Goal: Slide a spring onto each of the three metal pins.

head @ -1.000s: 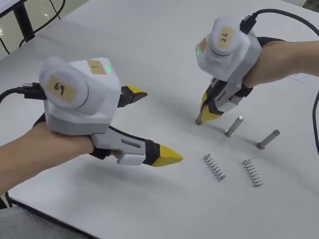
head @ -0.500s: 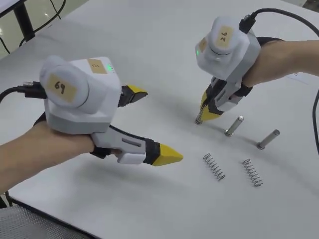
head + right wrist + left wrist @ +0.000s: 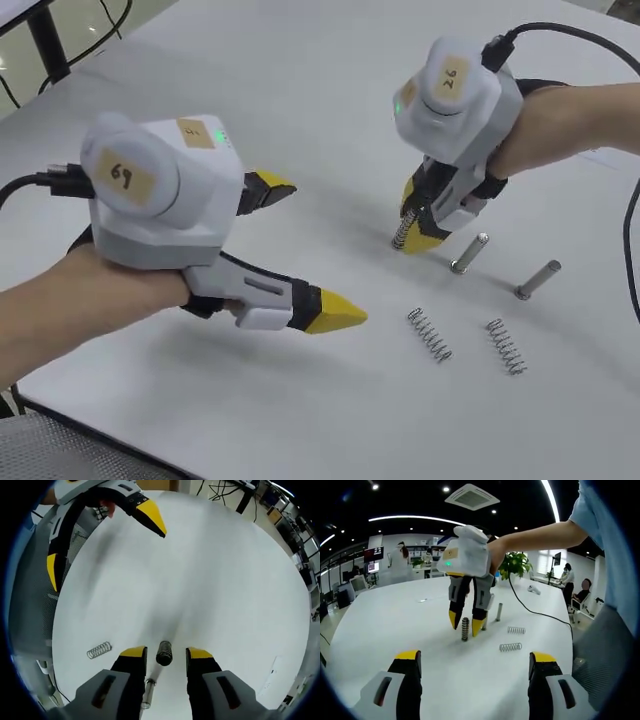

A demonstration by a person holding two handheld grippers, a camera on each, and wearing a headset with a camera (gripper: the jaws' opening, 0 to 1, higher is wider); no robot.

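1. The yellow-tipped right gripper (image 3: 418, 238), jaws parted, straddles an upright coiled steel spring (image 3: 465, 629), seemingly not touching it.
2. The left gripper (image 3: 310, 250) gapes wide, empty.
3. Two grey metal pins (image 3: 469, 254) stand just beside the right gripper, and two loose springs (image 3: 429, 334) lie near on the white table (image 3: 300, 80).

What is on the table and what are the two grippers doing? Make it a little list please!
table: white tabletop
left gripper: jaws wide open, holding nothing
right gripper: jaws open on either side of an upright silver coil spring
bare pins: two short grey metal pins, standing, no springs on them
loose springs: two silver coil springs lying flat on the tabletop
can't tell: whether a pin is inside the upright spring
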